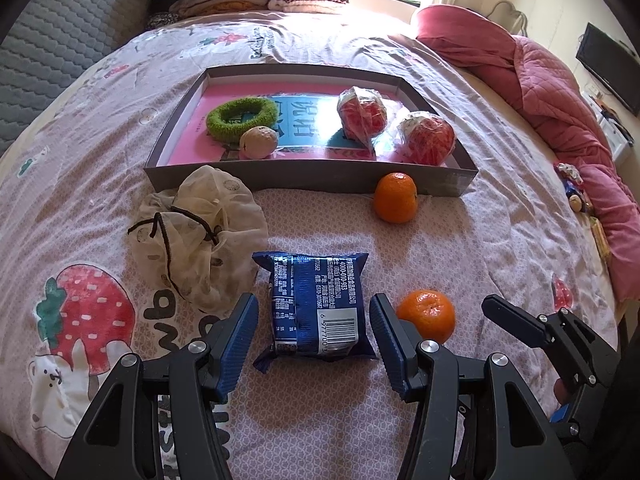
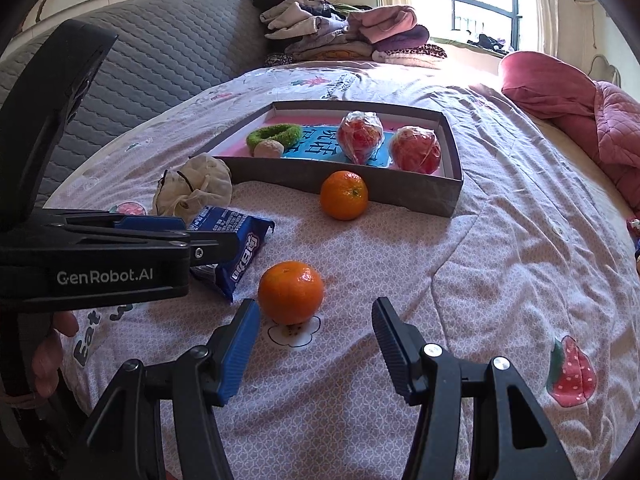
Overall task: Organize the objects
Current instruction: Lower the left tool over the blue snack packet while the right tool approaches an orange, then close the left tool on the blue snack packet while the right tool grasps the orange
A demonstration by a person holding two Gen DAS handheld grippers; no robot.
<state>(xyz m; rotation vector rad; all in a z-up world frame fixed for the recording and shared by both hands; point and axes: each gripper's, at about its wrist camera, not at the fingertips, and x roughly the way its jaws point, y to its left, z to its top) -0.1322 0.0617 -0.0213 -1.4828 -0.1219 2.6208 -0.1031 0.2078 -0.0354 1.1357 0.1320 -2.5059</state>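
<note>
Blue snack packet [image 1: 316, 306] lies btwn released left fingers [image 1: 240, 336], long axis parallel to them, barcode end nearest; right fingers [image 2: 236, 344] released, tangerine [image 2: 291, 292] just ahead.

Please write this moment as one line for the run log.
left gripper: open around blue snack packet | right gripper: open, near orange | box: two wrapped fruits, green ring, walnut

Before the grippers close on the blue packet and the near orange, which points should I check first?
1. Left gripper open, astride blue packet: ok.
2. Pads touching packet: cannot tell.
3. Right gripper open: ok.
4. Near orange centred between right fingers: not ok, it sits by the left finger.
5. Free space in box: ok.
6. Far orange outside box: ok.
</note>
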